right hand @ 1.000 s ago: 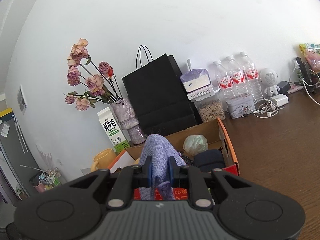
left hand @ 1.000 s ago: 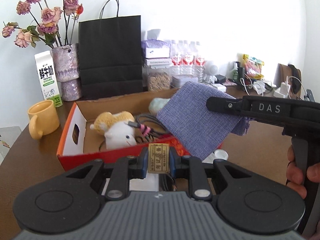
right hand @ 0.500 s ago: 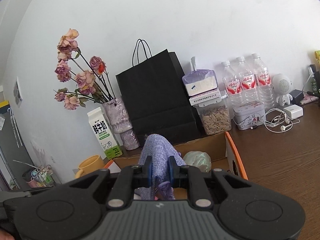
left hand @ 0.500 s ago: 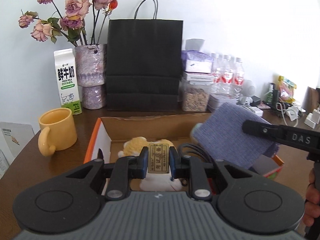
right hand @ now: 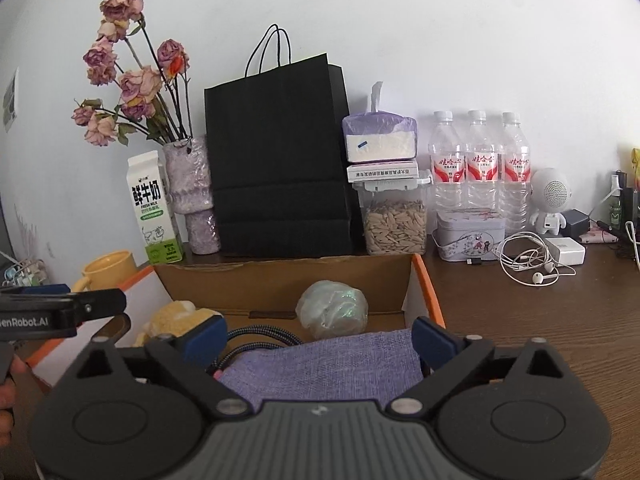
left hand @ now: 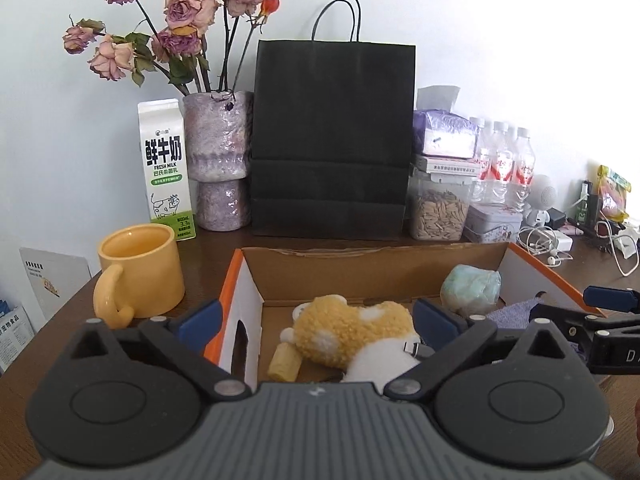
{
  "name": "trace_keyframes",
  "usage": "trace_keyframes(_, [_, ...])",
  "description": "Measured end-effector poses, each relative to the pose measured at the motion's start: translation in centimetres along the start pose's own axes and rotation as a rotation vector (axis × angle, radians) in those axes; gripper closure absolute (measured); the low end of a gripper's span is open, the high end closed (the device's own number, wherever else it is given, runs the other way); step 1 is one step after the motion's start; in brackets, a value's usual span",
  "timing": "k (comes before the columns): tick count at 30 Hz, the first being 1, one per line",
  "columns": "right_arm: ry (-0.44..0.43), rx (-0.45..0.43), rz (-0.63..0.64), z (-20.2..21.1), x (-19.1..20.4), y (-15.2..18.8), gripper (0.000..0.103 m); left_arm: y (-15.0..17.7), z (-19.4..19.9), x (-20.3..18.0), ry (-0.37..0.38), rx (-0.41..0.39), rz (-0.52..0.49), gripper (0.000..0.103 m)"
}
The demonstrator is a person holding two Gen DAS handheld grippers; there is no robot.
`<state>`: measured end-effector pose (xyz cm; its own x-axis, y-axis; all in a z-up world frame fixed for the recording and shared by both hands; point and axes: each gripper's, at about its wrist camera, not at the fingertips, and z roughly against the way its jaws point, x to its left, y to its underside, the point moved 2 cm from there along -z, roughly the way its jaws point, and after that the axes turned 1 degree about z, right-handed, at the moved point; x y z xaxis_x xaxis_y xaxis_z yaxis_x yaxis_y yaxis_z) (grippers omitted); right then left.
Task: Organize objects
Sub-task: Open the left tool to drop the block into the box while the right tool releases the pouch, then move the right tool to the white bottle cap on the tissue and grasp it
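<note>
An open orange cardboard box [left hand: 240, 292] stands on the brown table. It holds a yellow and white plush toy [left hand: 352, 332], a pale green bundle [left hand: 472, 288], a dark braided cable [right hand: 256, 336] and a purple cloth pouch [right hand: 332, 364]. My left gripper [left hand: 316, 320] is open and empty over the box's left part, above the plush. My right gripper [right hand: 320, 336] is open over the box's right part, with the pouch lying below it. The pouch also shows in the left wrist view [left hand: 516, 312]. The box also shows in the right wrist view [right hand: 424, 284].
A yellow mug [left hand: 140, 276] stands left of the box. Behind it are a milk carton [left hand: 166, 168], a vase of dried roses [left hand: 218, 160], a black paper bag [left hand: 332, 140], a seed jar [right hand: 394, 220], water bottles [right hand: 480, 168], a tin [right hand: 468, 236] and earphones [right hand: 528, 260].
Both grippers have opened. The left one let go of the small tan card and the right one let go of the purple pouch, which now lies in the box.
</note>
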<state>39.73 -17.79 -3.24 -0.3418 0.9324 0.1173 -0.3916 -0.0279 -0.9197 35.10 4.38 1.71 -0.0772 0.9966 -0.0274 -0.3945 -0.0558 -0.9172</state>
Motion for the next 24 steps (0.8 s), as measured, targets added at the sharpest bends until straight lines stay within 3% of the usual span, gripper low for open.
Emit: trace_keyframes(24, [0.023,-0.016,0.048,2.2,1.1,0.0,0.000,-0.1,2.4,-0.5,0.007,-0.024,0.002,0.000])
